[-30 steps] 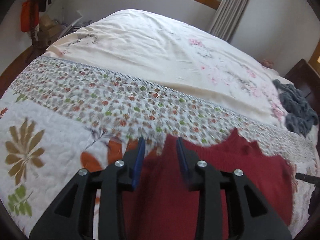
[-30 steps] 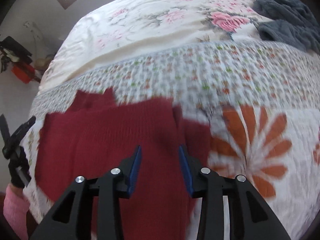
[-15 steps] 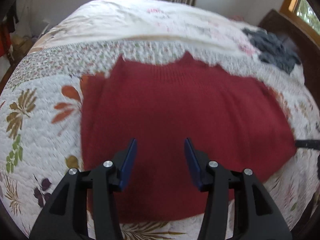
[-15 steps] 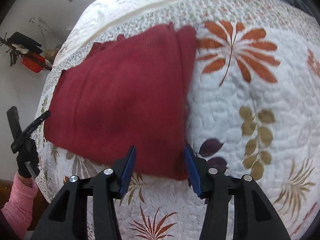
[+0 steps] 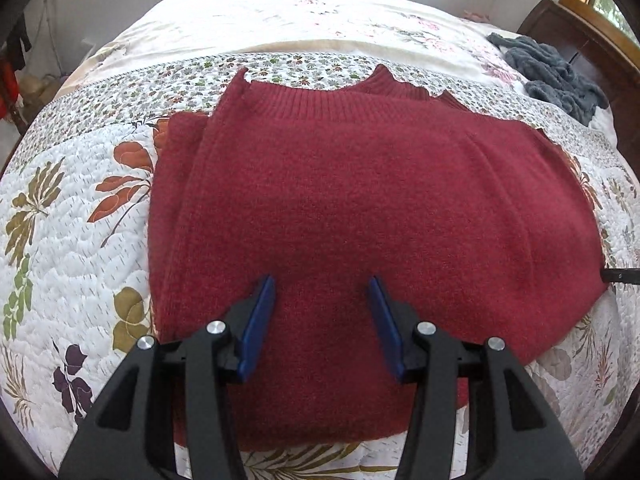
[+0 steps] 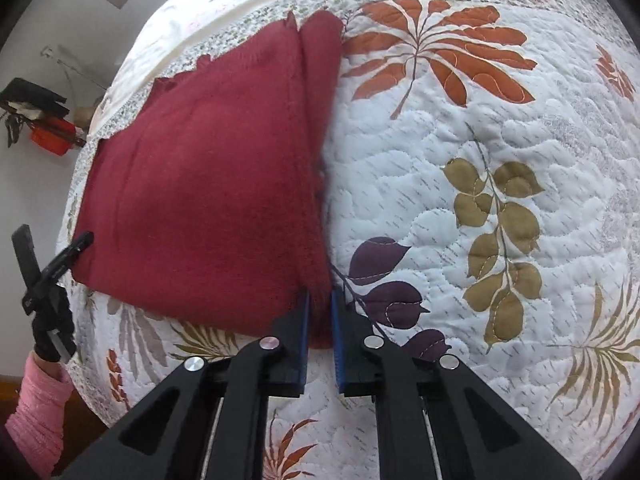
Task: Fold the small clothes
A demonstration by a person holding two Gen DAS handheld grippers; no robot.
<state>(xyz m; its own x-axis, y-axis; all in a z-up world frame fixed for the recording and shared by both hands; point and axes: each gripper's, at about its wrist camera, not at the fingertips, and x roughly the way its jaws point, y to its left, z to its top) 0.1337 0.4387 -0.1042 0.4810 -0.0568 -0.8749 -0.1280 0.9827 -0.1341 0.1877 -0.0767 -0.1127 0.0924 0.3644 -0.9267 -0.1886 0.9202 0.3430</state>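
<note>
A dark red knit sweater (image 5: 360, 200) lies flat on the quilt, sleeves tucked under and collar toward the far side. My left gripper (image 5: 321, 284) hovers open over the sweater's near hem, nothing between its blue pads. In the right wrist view the same sweater (image 6: 200, 184) lies to the left, and my right gripper (image 6: 320, 296) is shut on its near right corner, with red fabric between the pads. In that view the left gripper (image 6: 52, 268) shows at the sweater's left edge, held by a gloved hand with a pink sleeve (image 6: 36, 404).
The floral quilt (image 5: 72, 220) covers the bed around the sweater, with a broad stretch (image 6: 480, 160) to its right. A grey fluffy garment (image 5: 552, 76) lies at the far right by the dark wooden headboard (image 5: 580, 48). Red and black items (image 6: 52, 136) hang by the wall.
Both grippers have drawn back toward the sweater's near hem. The right one, open before, has shut on the near right corner. The left one stays open, now wider.
</note>
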